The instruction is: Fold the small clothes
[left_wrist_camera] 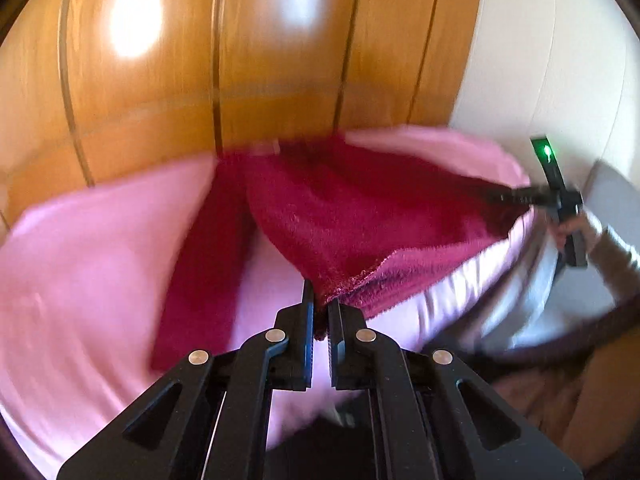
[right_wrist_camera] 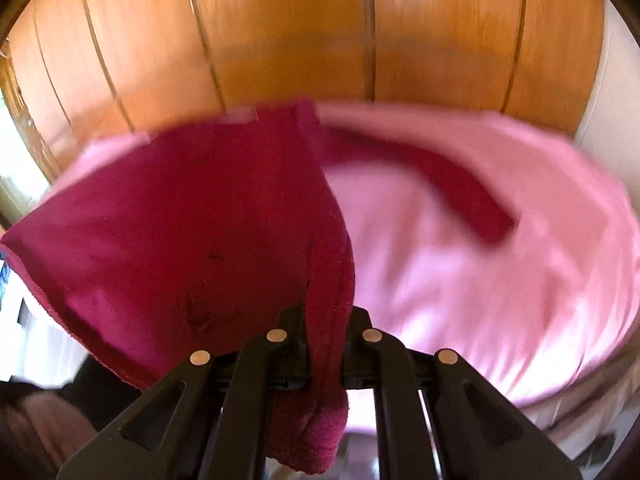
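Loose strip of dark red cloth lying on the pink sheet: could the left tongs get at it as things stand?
Probably not yet. The left tongs are shut on the lifted red cloth's corner; nothing lies over the strip, but they must let go first.

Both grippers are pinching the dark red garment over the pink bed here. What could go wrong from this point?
1. The left gripper holds only a thin corner of the red garment; a tug might pull it free.
2. The right gripper has a thick bunch stuffed between its fingers, so that edge may fold unevenly.
3. A sleeve-like strip trails on the pink bedcover and could end up twisted inside the fold.
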Demonstrator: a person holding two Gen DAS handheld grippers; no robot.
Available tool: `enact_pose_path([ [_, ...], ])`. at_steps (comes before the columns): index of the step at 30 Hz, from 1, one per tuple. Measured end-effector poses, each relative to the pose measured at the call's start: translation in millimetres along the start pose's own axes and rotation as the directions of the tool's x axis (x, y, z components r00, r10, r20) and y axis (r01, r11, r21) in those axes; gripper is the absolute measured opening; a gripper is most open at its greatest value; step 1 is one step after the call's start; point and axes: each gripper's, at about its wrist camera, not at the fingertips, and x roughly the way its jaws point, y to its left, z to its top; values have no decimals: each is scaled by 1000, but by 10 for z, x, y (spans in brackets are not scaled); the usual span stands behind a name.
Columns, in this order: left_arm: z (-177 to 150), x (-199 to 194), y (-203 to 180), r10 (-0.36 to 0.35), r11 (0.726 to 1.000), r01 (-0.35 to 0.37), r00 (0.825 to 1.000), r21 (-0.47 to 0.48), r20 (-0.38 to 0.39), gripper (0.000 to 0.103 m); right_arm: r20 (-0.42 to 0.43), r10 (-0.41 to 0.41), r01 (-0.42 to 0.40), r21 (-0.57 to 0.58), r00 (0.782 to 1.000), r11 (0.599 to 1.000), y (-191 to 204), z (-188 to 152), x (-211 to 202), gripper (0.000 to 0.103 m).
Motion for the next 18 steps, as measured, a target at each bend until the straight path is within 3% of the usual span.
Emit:
enact_pose_path([
  [3,-361,353,-36,10,1000,-10,993,-4,-119,5,-92,-43,42,-14,995,999,17,-248,256,6],
  [5,-491,526,60,23,998,-30,990,-54,-138,6,-127,-50,48,-19,991,999,27,-318,378,7],
  [6,-516,561,139,0,995,-13,990,-95,-140,14,-128,-54,51,-25,990,998,42,-310,395,8],
  [7,-541,581,246,-6,989,-15,990,-147,-140,33,-131,-48,44,-31,990,999,62,-295,398,9],
  [8,-530,582,325,11,983,-35,992,-182,-130,46,-129,-45,41,-37,991,998,85,-285,389,16],
  [9,-552,518,444,31,973,-53,995,-226,-99,65,-122,-48,43,-43,991,998,96,-262,370,32],
  [10,-553,490,518,40,965,-58,996,-257,-76,69,-114,-53,47,-49,992,998,88,-243,327,41],
  [11,-587,397,679,50,947,-64,997,-316,-52,69,-93,-71,66,-58,993,996,92,-210,275,48],
  [13,-657,275,1004,118,893,-123,992,-433,-37,69,-59,-102,98,-67,993,993,123,-143,212,48],
  [17,-717,379,1388,269,804,-274,959,-528,-89,69,35,-147,149,-65,989,987,234,29,80,66],
  [18,-724,435,1443,268,793,-276,959,-544,-95,69,62,-140,144,-69,988,987,307,74,62,71],
])
